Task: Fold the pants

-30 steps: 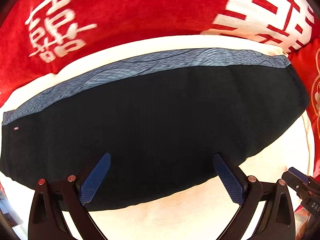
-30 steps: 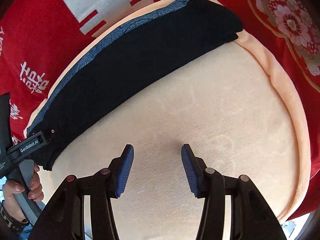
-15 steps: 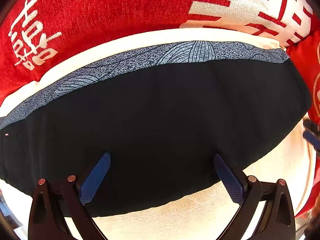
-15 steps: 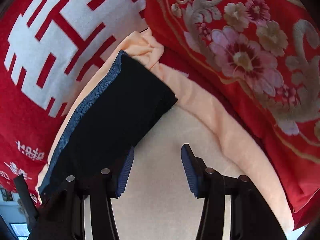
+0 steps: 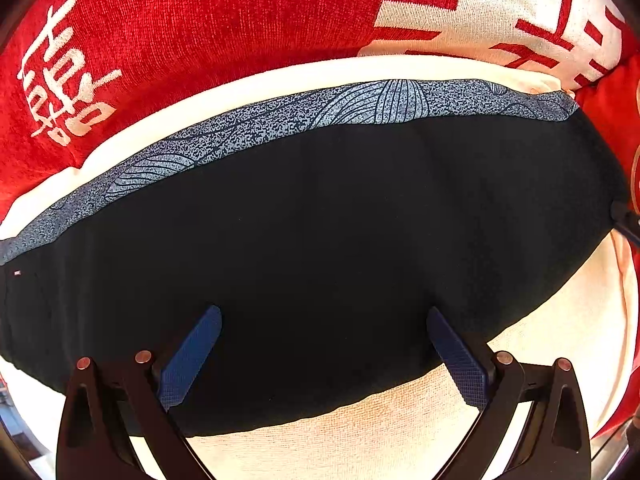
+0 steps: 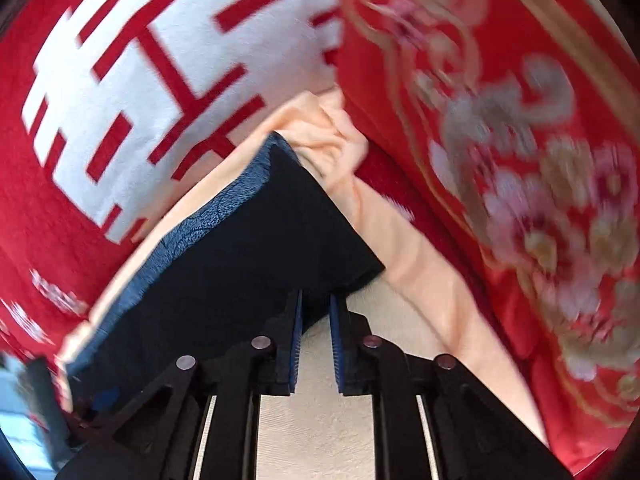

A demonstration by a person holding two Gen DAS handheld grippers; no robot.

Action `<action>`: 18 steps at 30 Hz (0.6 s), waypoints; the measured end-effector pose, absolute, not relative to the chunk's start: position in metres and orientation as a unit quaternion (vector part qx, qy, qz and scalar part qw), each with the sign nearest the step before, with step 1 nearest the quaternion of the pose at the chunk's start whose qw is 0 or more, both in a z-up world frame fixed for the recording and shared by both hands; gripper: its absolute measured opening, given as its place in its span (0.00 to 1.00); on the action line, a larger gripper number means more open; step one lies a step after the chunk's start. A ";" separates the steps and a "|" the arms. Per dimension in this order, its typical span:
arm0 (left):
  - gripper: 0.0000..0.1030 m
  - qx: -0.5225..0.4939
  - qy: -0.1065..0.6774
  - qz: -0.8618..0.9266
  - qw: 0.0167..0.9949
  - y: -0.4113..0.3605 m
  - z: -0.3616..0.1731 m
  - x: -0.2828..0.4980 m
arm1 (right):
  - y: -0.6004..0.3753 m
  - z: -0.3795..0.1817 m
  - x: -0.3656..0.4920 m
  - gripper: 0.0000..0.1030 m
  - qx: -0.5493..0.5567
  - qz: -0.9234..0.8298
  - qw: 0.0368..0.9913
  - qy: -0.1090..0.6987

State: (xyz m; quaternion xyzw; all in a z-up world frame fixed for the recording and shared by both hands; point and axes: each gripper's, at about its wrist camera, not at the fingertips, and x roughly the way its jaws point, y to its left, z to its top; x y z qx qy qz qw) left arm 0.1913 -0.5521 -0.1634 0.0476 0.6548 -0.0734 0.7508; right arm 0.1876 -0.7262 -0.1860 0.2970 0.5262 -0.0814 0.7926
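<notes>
Black pants [image 5: 320, 248] with a blue-grey patterned side stripe [image 5: 376, 104] lie folded lengthwise on a cream towel [image 5: 360, 440]. My left gripper [image 5: 324, 348] is wide open, its fingers hovering over the pants' near edge, holding nothing. In the right wrist view the pants' end [image 6: 256, 256] lies ahead. My right gripper [image 6: 316, 340] has its jaws nearly closed with a narrow gap, at the near corner of that end; whether cloth is between them cannot be told.
Red bedding with white characters [image 5: 160, 40] lies behind the towel. A red quilt with gold and pink flowers [image 6: 520, 160] lies to the right. The towel's bunched corner [image 6: 328, 136] sits past the pants' end.
My right gripper moved toward the pants' end and its jaws closed from open to a narrow gap. The left gripper stayed open and shifted slightly over the pants.
</notes>
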 end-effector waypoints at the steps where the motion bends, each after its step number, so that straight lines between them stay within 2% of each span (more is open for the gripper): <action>1: 1.00 0.048 0.653 -0.074 0.752 -0.553 -0.164 0.190 | -0.730 -0.189 0.182 0.20 0.327 -0.077 0.783 0.523; 7: 1.00 0.049 0.647 -0.074 0.757 -0.531 -0.175 0.189 | -0.719 -0.209 0.153 0.32 0.409 -0.023 0.747 0.524; 18: 1.00 0.047 0.643 -0.077 0.760 -0.526 -0.168 0.177 | -0.715 -0.237 0.146 0.32 0.511 -0.009 0.733 0.450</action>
